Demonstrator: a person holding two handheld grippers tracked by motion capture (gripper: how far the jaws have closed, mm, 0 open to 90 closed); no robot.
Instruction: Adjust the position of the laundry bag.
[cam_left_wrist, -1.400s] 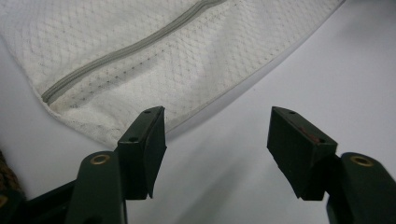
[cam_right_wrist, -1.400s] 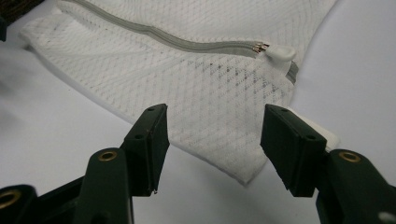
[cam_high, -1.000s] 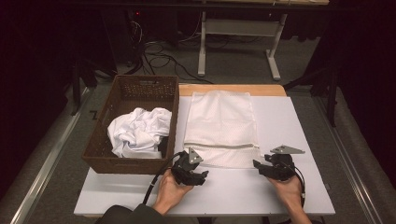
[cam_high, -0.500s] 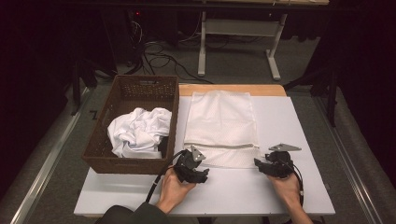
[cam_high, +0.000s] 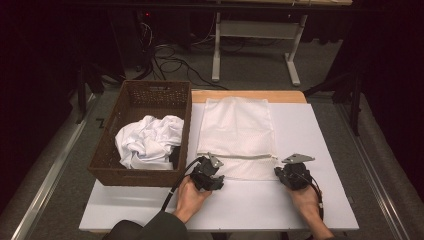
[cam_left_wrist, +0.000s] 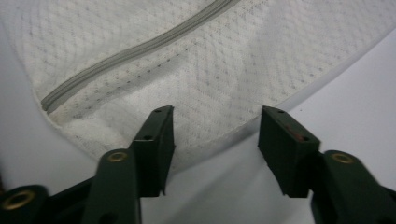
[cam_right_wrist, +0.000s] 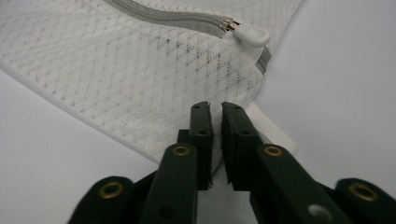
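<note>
The white table (cam_high: 320, 200) carried everything, and the mesh laundry bag (cam_high: 235, 135) lay flat across its middle, the landmark for the rest. Left of the bag, touching its long edge, stood the brown wicker basket (cam_high: 142, 97) with crumpled white laundry (cam_high: 147, 140) heaped at its near end, probably waiting to go into the bag. The bag's grey zipper (cam_left_wrist: 135, 51) ran across it close to the near edge, with the white pull tab (cam_right_wrist: 252, 33) at the bag's right end, so the mouth faced the person.

At the bag's near left corner sat the left gripper (cam_left_wrist: 215, 140). Its jaws had just been closing but stood apart, straddling the hem, with fabric between them and not yet pinched. At the bag's near right corner the right gripper (cam_right_wrist: 215, 140) had just closed its jaws; they stood nearly together, seemingly clamped on the corner of the bag just below the pull tab. Holding both near corners would likely steady the bag for opening.
</note>
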